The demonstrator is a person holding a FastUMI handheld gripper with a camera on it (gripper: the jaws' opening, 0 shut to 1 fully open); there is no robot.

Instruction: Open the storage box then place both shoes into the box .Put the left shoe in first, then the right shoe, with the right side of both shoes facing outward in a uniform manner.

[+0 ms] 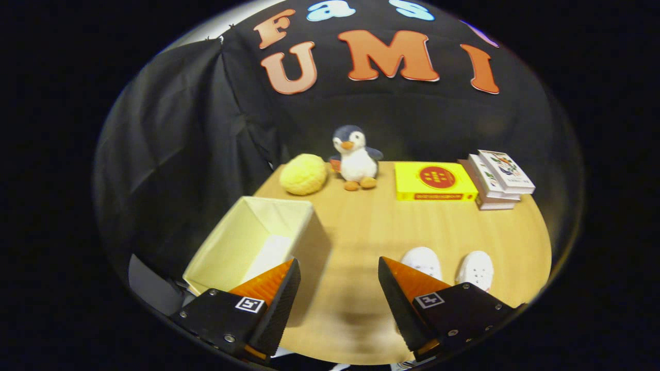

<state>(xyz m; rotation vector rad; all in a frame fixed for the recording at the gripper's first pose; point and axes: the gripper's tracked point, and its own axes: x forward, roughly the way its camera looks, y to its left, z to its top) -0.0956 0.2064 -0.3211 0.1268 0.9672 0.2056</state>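
A cream storage box (258, 234) stands open-topped on the wooden table (392, 226), just beyond my left finger; its inside looks bare, with a pale bottom. Two white perforated shoes sit side by side past my right finger, toes pointing away: one shoe (423, 260) right behind the fingertip, the other shoe (477, 269) further right, both partly hidden by the finger. My gripper (339, 268) hangs above the table between box and shoes, open, with only bare tabletop between its fingers.
Along the table's far edge sit a yellow fuzzy ball (303, 174), a plush penguin (355, 157), a flat yellow box (434, 181) and a stack of white books (497, 179). Black cloth walls close in behind and on the left.
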